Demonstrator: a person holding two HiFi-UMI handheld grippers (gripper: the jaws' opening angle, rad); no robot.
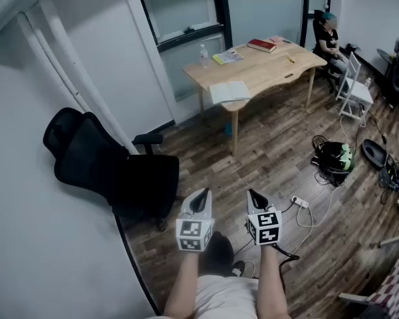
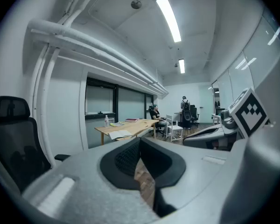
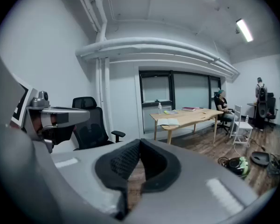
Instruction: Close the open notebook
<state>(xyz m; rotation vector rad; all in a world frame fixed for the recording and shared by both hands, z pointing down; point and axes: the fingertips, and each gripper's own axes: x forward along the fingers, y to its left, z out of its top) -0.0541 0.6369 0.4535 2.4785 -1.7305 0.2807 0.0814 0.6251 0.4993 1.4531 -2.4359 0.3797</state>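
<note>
Across the room from you, at the near edge of the wooden table (image 1: 272, 68), the open notebook (image 1: 230, 92) lies flat with its pages facing up, well apart from both grippers. Farther along the same table sit a red book (image 1: 261, 44) and a clear bottle (image 1: 203, 55), and a person (image 1: 330, 38) is seated at the far end. You hold the left gripper (image 1: 200, 199) and the right gripper (image 1: 255, 199) side by side, low in front of you above the wood floor (image 1: 272, 151), both aimed toward the table. Each gripper's jaws are pressed together tip to tip, with nothing between them. A black office chair (image 1: 106, 158) stands to your left beside the white wall.
</note>
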